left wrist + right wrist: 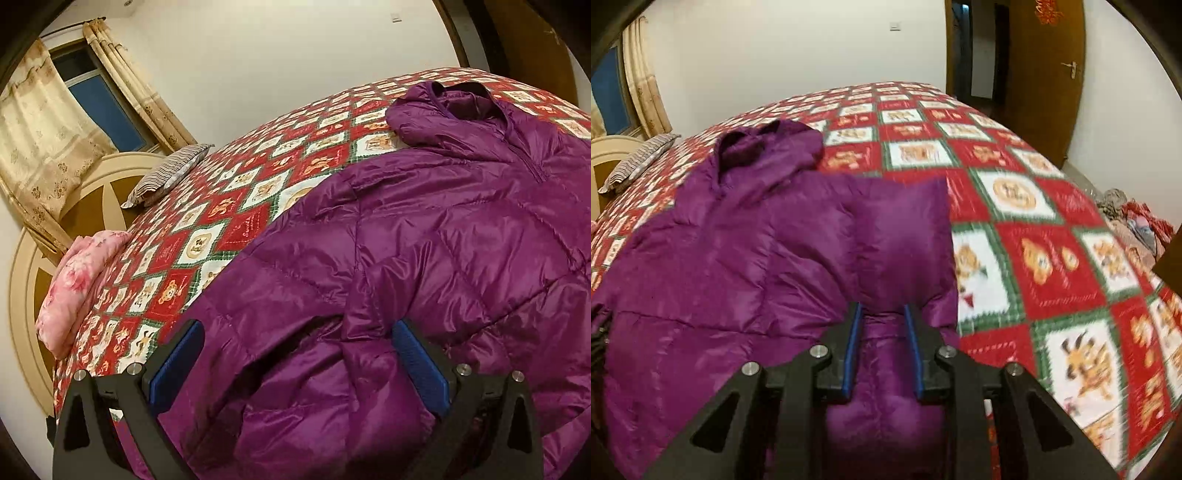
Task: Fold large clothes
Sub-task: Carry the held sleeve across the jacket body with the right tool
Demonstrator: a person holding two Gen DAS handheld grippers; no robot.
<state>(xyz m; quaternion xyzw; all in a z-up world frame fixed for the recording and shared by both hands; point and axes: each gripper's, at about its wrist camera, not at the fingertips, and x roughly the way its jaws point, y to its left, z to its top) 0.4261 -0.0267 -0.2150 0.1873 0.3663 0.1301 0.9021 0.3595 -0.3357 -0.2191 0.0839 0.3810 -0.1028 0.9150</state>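
Observation:
A purple puffer jacket [424, 236] lies spread on the bed, its hood [443, 107] at the far end. My left gripper [295, 332] is open with its blue pads wide apart over the jacket's near left part, nothing pinched between them. In the right wrist view the jacket [720, 240] fills the left half, hood [764, 147] far. My right gripper [882, 314] is shut on a fold of the jacket's sleeve [901, 236], which stands up between the pads over the jacket body. The view is blurred.
The bed has a red, white and green patterned quilt [1034, 221]. A pink folded blanket [77, 284] and a striped pillow [166, 173] lie by the headboard. A window with curtains [48, 129] is on the left; a wooden door [1045, 74] and a heap of clothes [1134, 218] are on the right.

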